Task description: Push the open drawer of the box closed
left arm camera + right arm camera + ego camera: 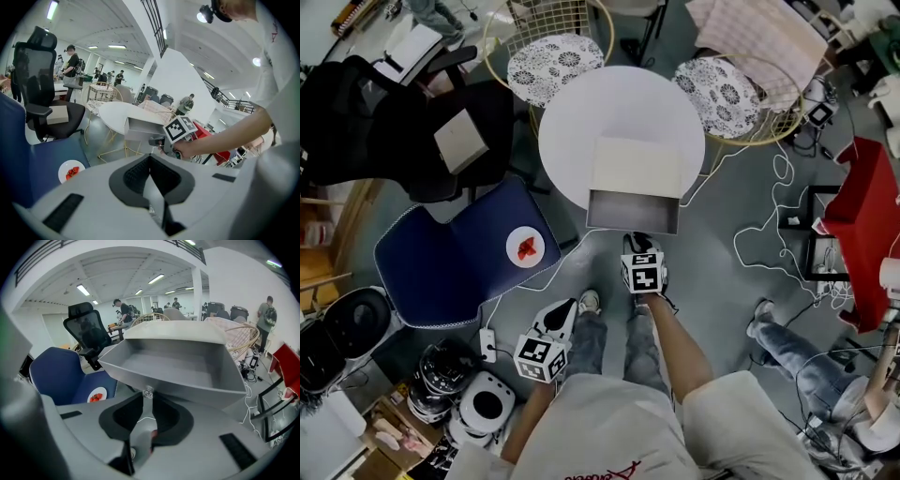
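Observation:
A cream box (636, 164) sits on the round white table (572, 131), and its grey drawer (633, 208) is pulled out towards me. In the right gripper view the drawer (178, 364) fills the middle, its small clear knob (148, 391) on the front. My right gripper (147, 397) is right at the drawer front (639, 244), jaws a narrow gap apart with the knob at the tips; I cannot tell if they touch it. My left gripper (562, 317) hangs low by my knee, away from the box. Its jaws (150, 157) look shut on nothing.
A blue chair (450, 258) holding a plate of red fruit (525, 247) stands left of the table, a black office chair (441, 131) behind it. Two wire chairs with patterned cushions stand behind the table. Cables (769, 253), a red stand (862, 211) and another person's legs (787, 342) are at the right.

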Demonstrator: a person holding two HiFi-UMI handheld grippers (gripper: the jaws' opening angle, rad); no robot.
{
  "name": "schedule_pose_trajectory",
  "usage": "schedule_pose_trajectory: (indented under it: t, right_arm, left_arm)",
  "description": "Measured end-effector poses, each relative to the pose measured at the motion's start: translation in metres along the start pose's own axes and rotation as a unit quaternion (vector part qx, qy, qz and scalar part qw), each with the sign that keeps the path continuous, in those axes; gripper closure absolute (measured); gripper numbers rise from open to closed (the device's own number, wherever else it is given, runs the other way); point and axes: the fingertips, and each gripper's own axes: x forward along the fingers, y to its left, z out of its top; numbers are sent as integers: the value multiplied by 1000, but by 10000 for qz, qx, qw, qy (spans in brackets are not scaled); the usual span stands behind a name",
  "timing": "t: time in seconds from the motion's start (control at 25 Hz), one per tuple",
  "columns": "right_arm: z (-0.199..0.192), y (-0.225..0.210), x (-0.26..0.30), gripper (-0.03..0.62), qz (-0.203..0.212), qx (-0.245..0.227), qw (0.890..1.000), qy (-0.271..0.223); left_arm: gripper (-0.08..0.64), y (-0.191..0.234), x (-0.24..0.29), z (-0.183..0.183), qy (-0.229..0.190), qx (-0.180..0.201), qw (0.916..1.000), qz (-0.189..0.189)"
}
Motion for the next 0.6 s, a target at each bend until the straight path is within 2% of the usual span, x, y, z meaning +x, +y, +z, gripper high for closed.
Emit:
schedule_pose_trajectory:
  t: [0.6]
  right_arm:
    - [10,-6,1,518,-37,-136,9999,86]
  left_arm:
    - [548,0,3,4,-18,-14,10000,-15]
